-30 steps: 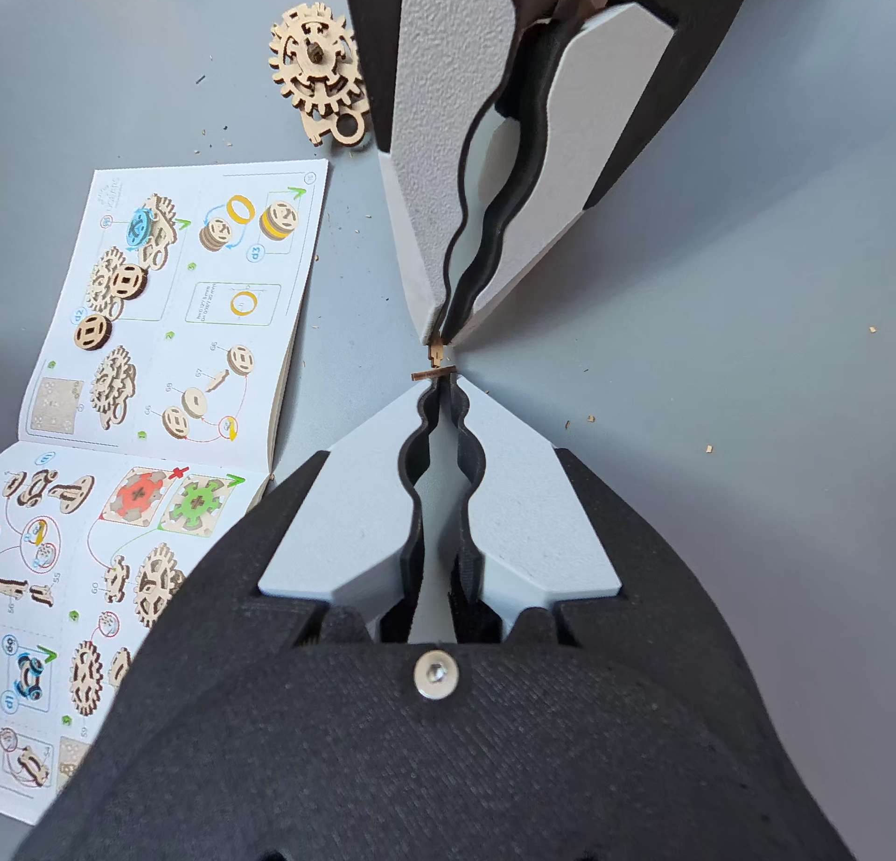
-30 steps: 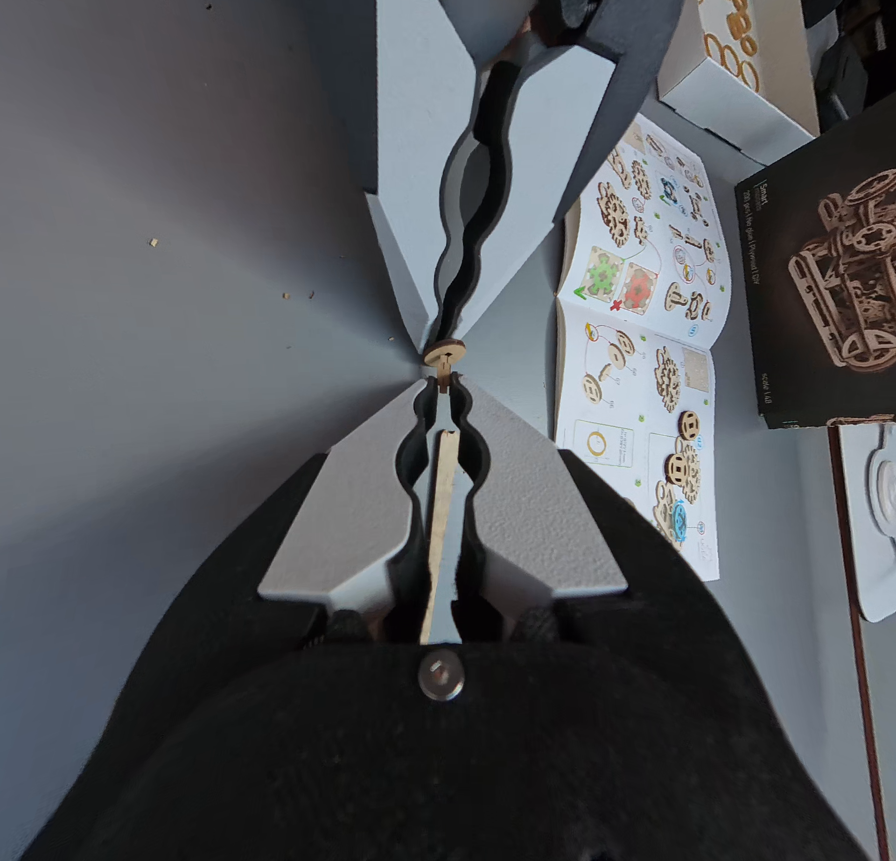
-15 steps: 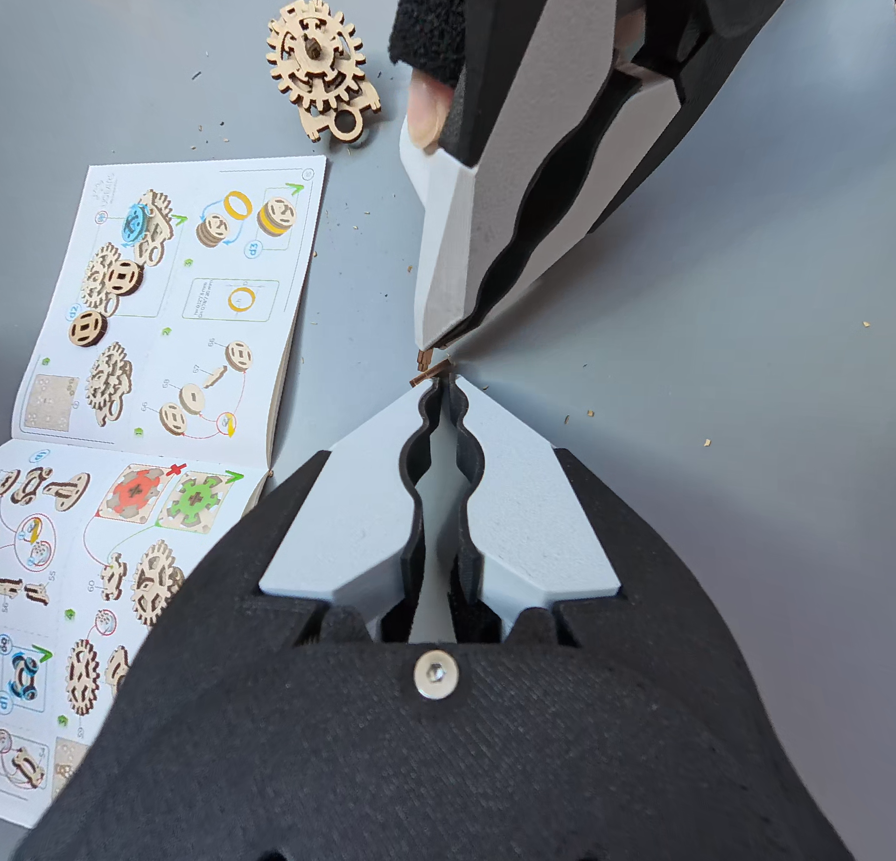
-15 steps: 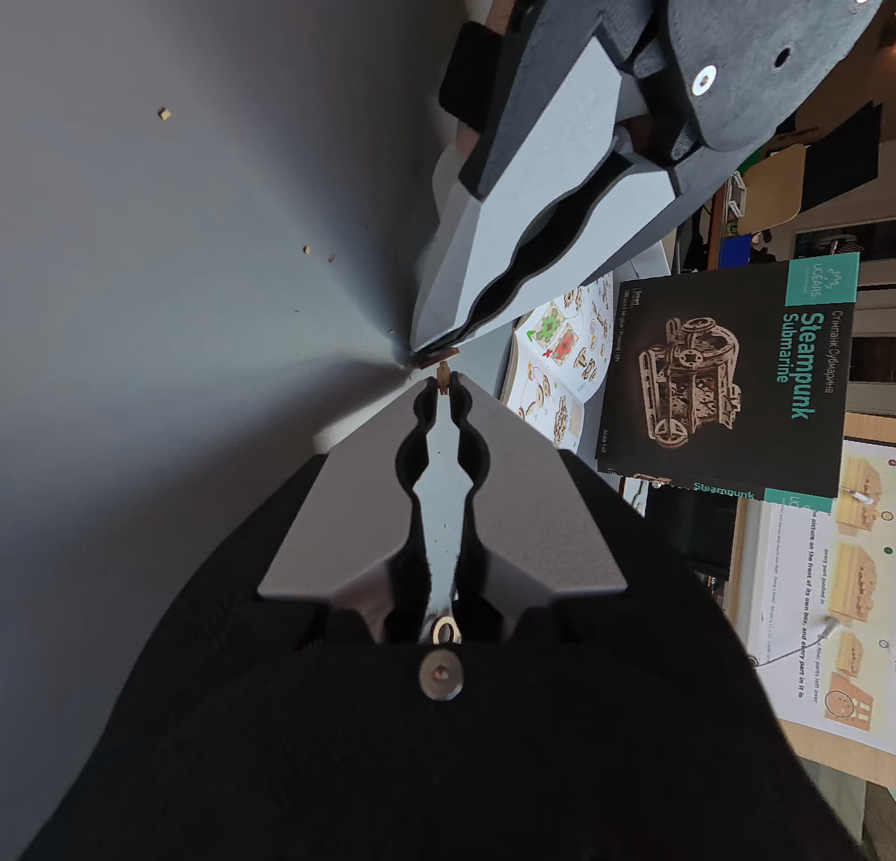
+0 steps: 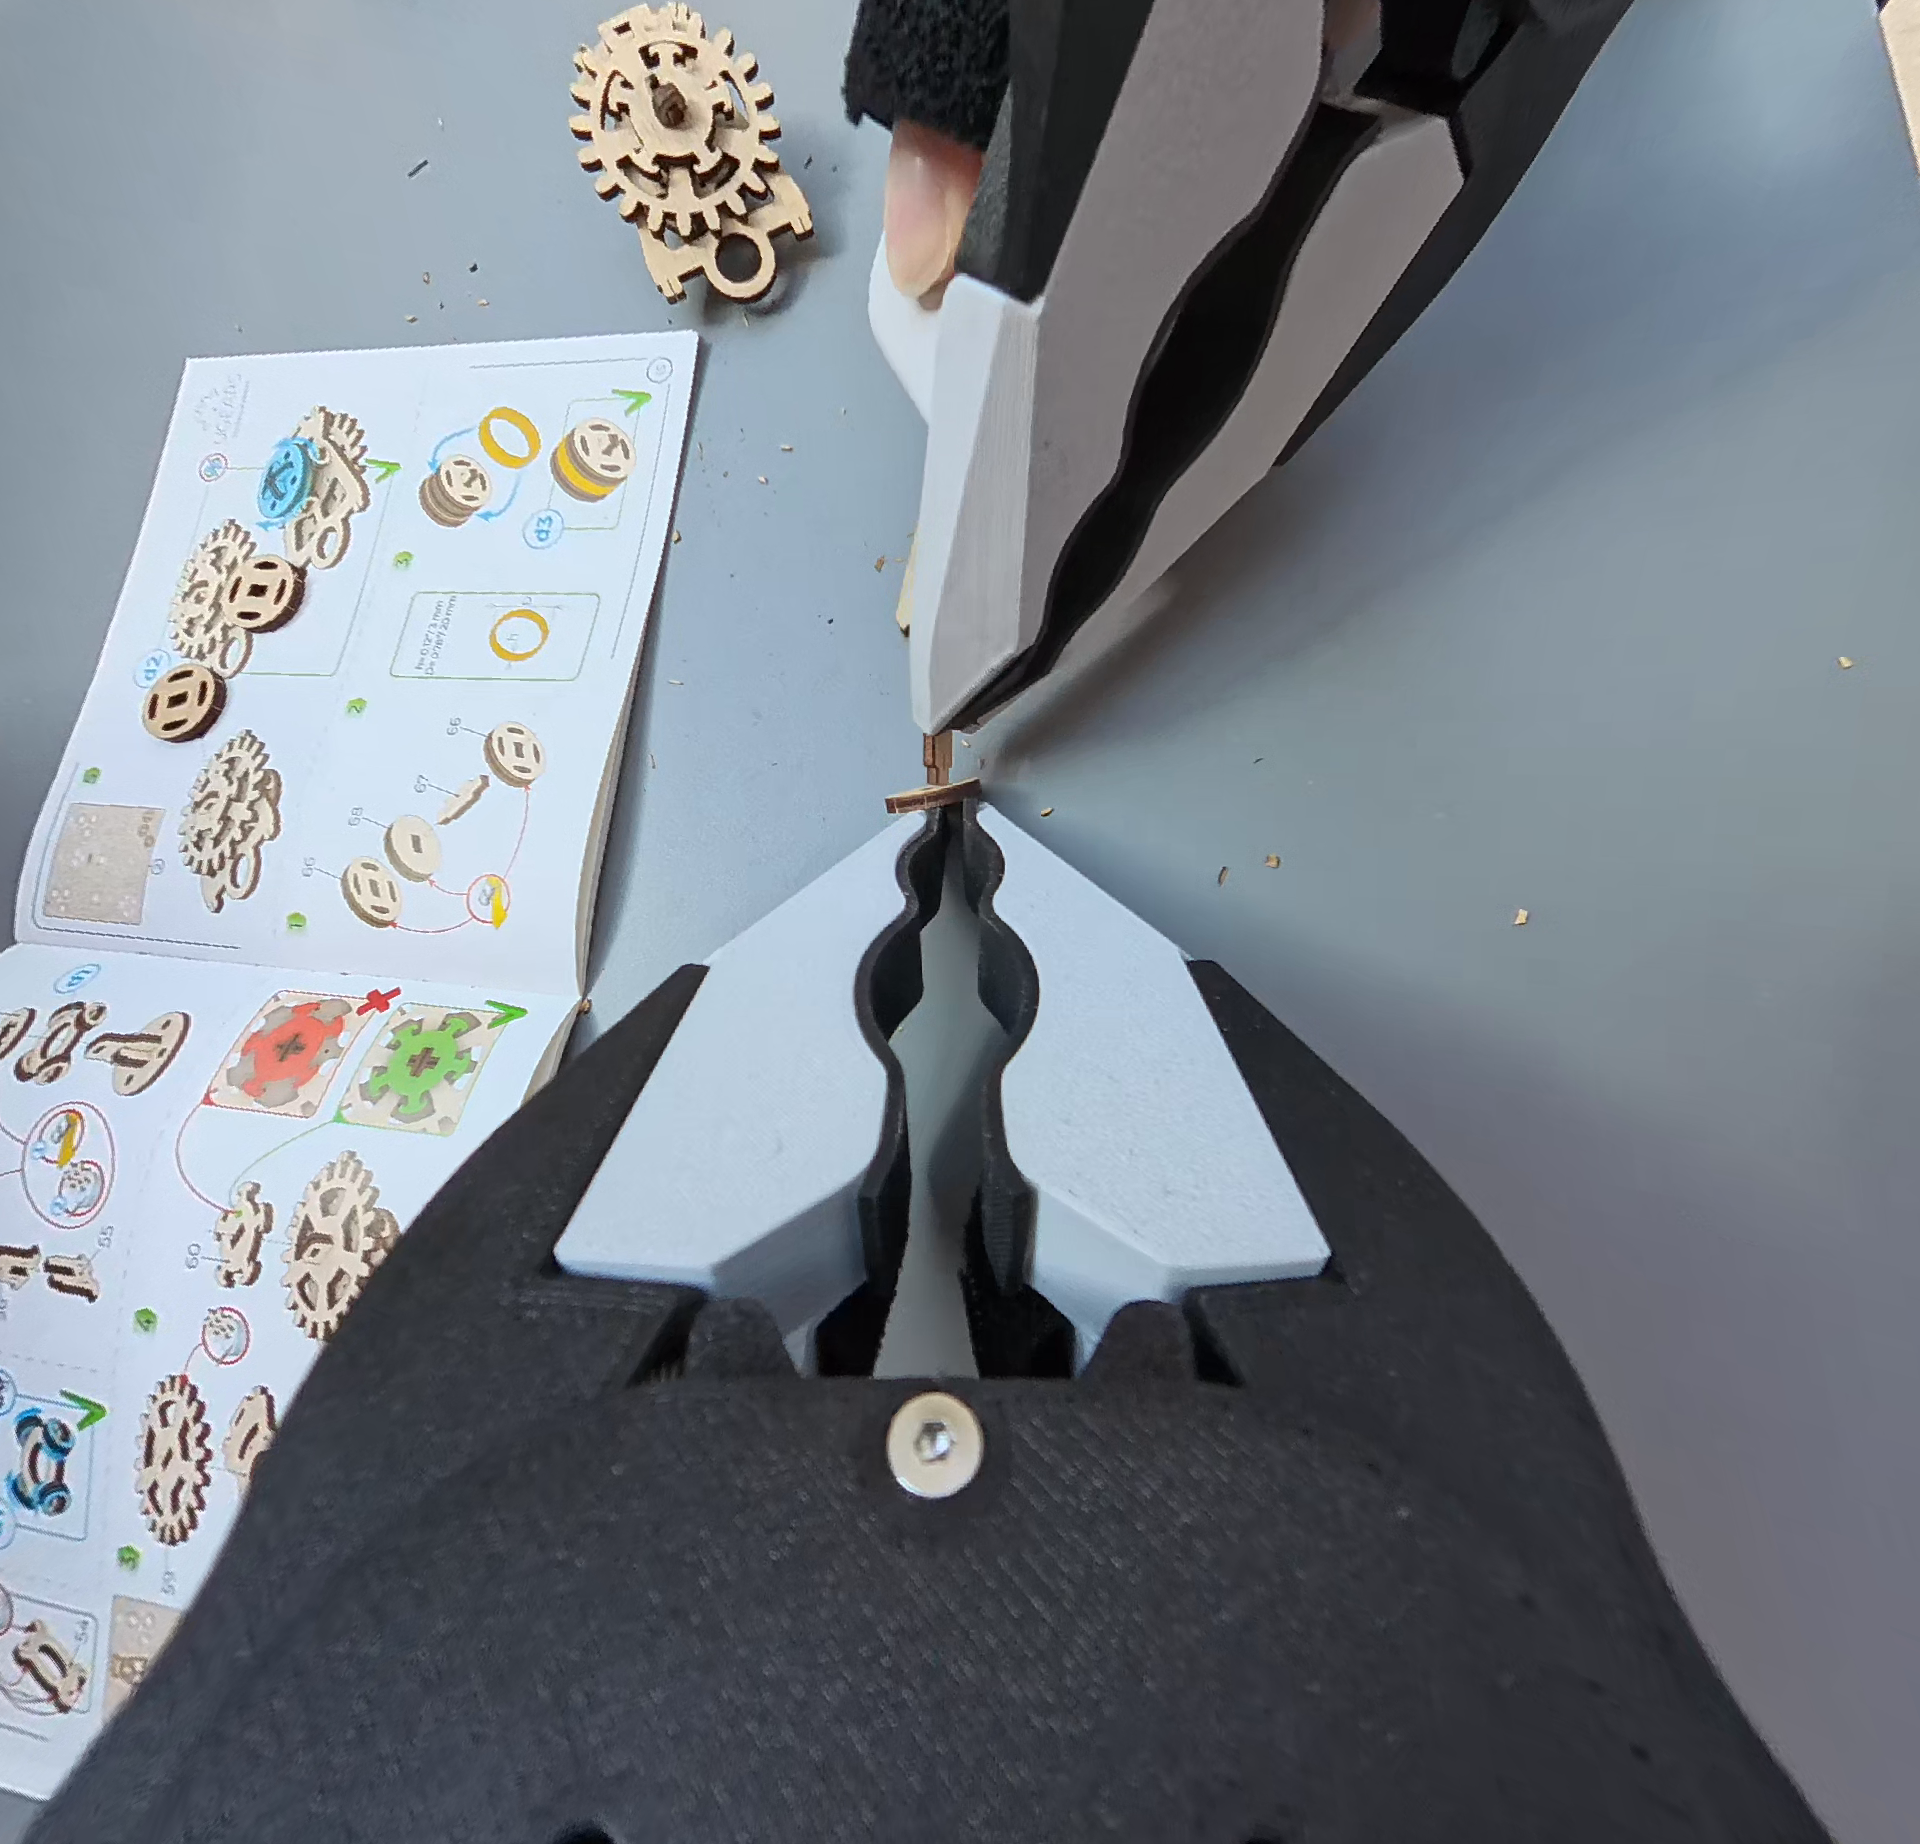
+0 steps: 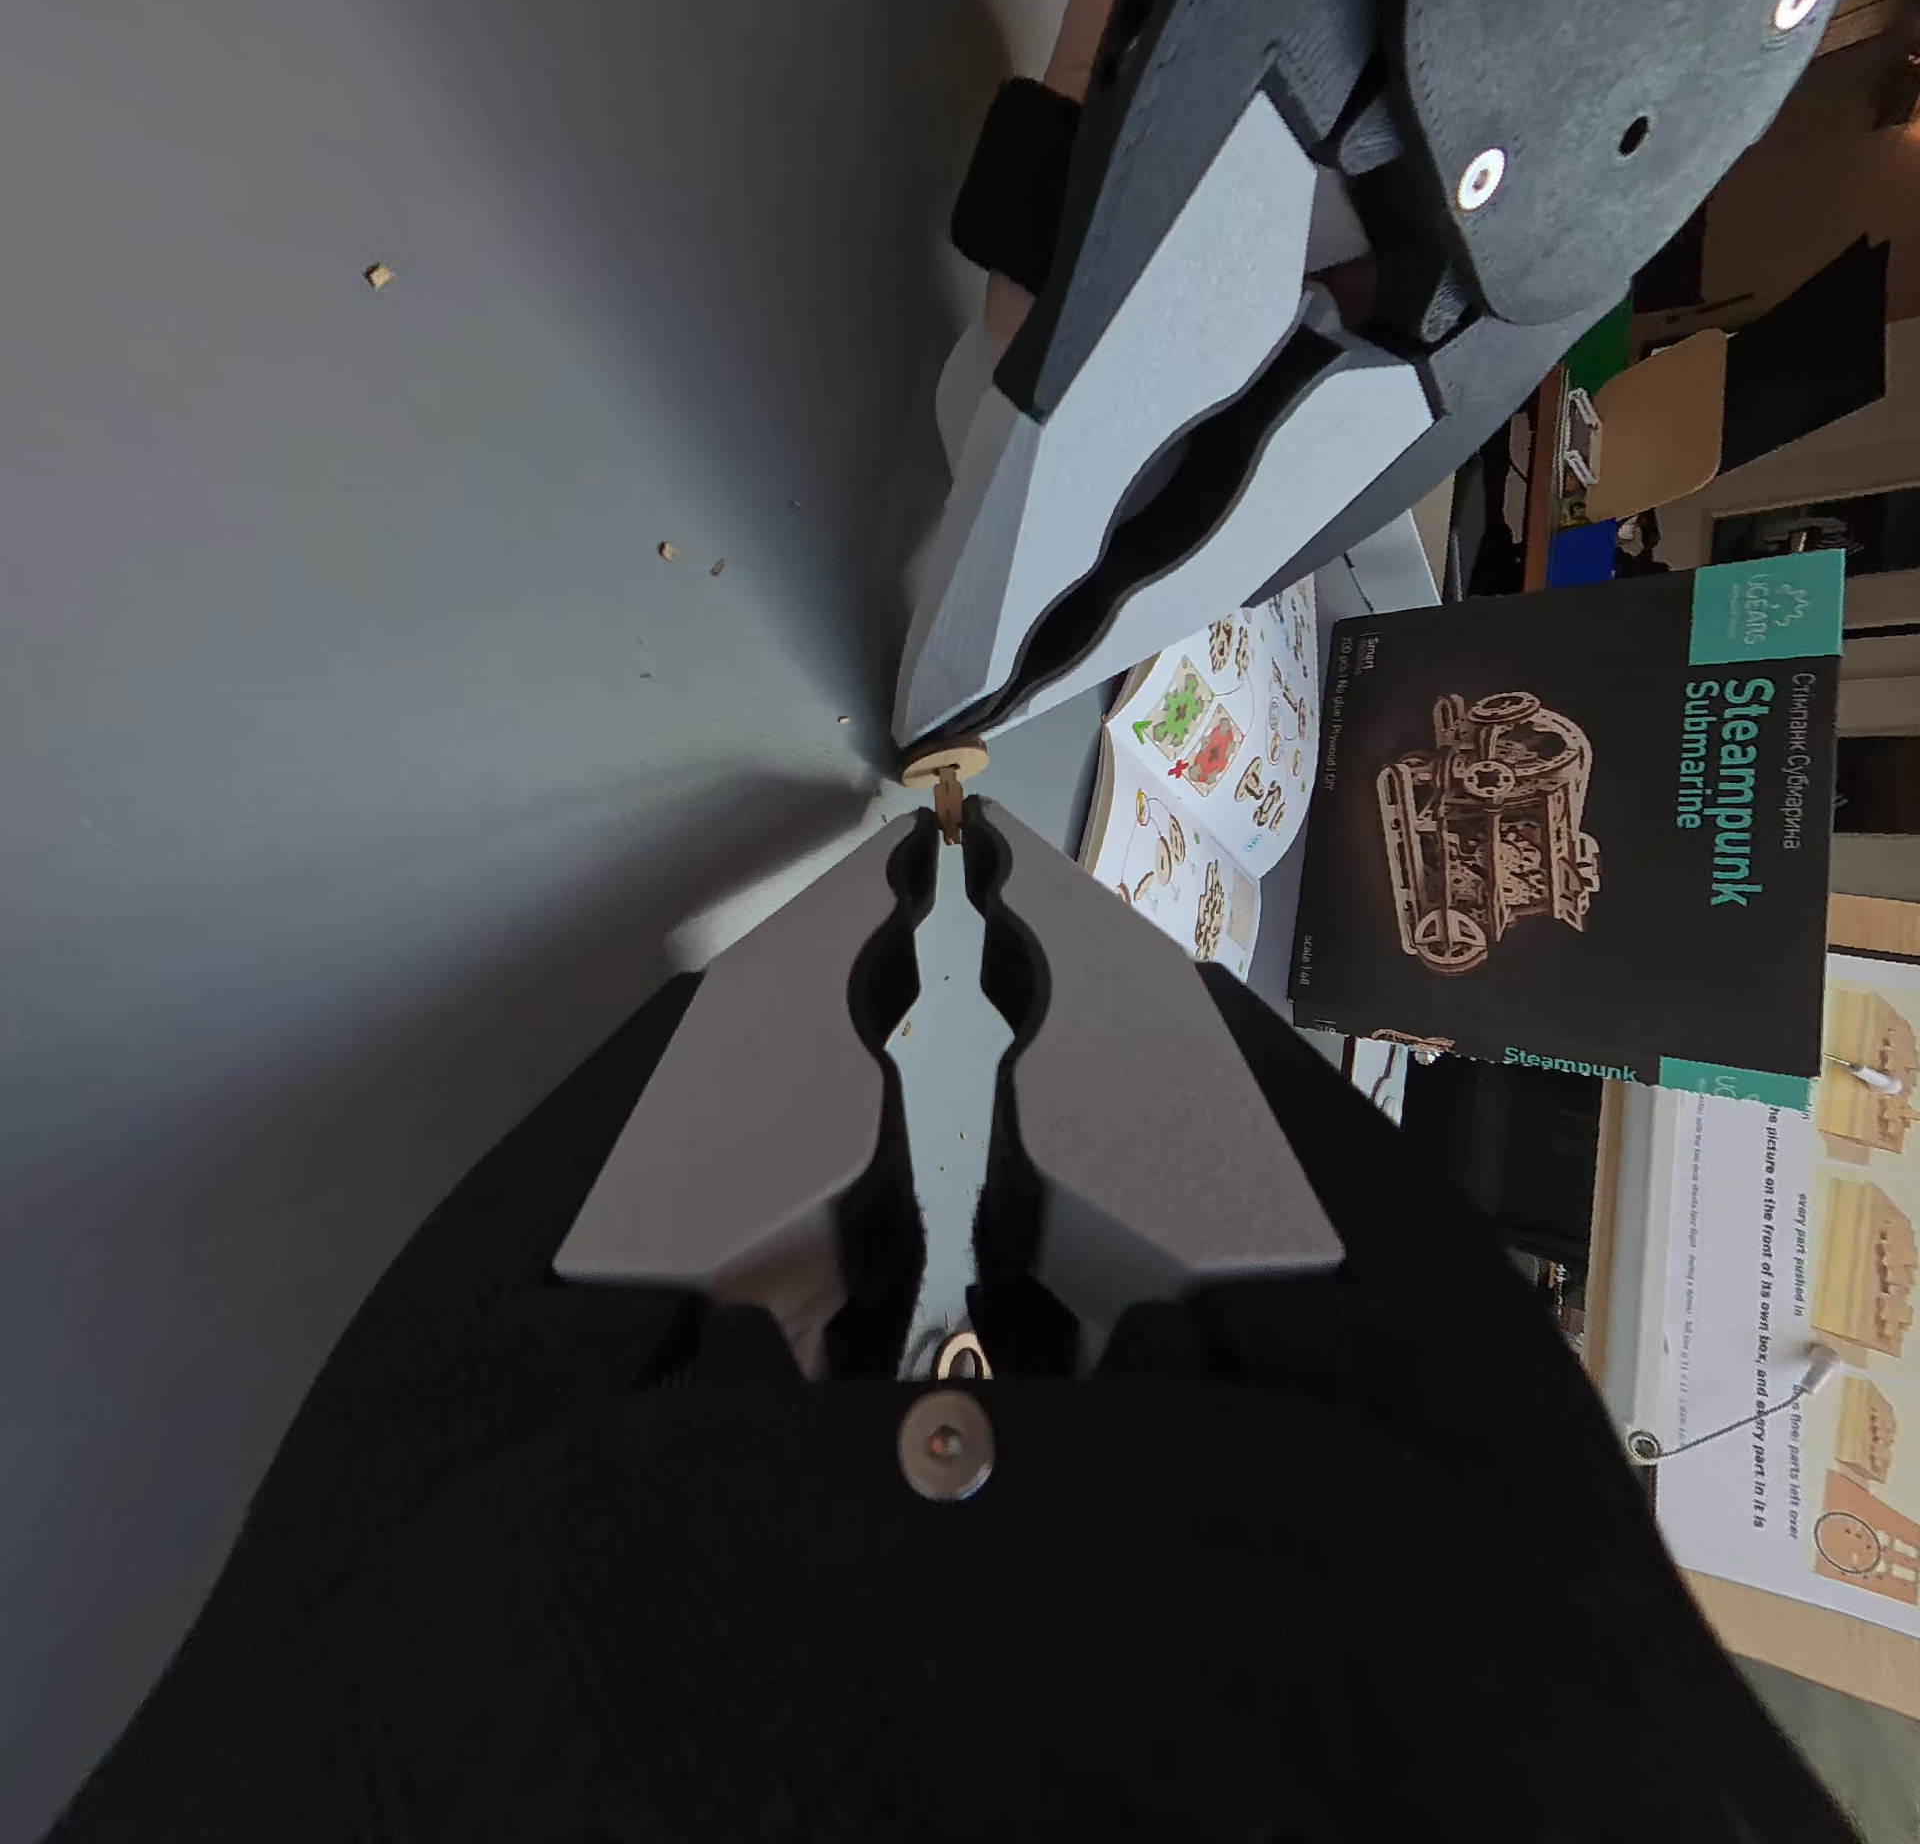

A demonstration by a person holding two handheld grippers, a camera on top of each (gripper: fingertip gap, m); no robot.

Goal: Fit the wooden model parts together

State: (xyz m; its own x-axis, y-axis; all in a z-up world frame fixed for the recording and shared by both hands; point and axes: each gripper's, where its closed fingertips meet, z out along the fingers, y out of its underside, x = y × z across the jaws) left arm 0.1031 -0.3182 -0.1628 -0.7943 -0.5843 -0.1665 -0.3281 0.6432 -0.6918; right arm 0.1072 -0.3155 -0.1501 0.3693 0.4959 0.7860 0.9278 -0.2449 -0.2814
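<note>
Our left gripper (image 5: 951, 815) is clamped on a small wooden disc (image 5: 932, 797) by its edge; our right gripper (image 6: 948, 826) pinches a thin wooden peg (image 6: 947, 805). Tip to tip above the grey table (image 5: 1558, 859), the peg meets the disc's face. To our left lie the open booklet (image 5: 343, 651) and a gear assembly (image 5: 681, 153); a dark box (image 6: 1558, 828) stands beyond. The table on the other side holds only wood crumbs.

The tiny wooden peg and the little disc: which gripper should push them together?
Probably the right gripper: it pinches the peg end-on, already at the disc, so it can push straight along its fingers. The left gripper pinches the disc by its edge and can brace it.
</note>
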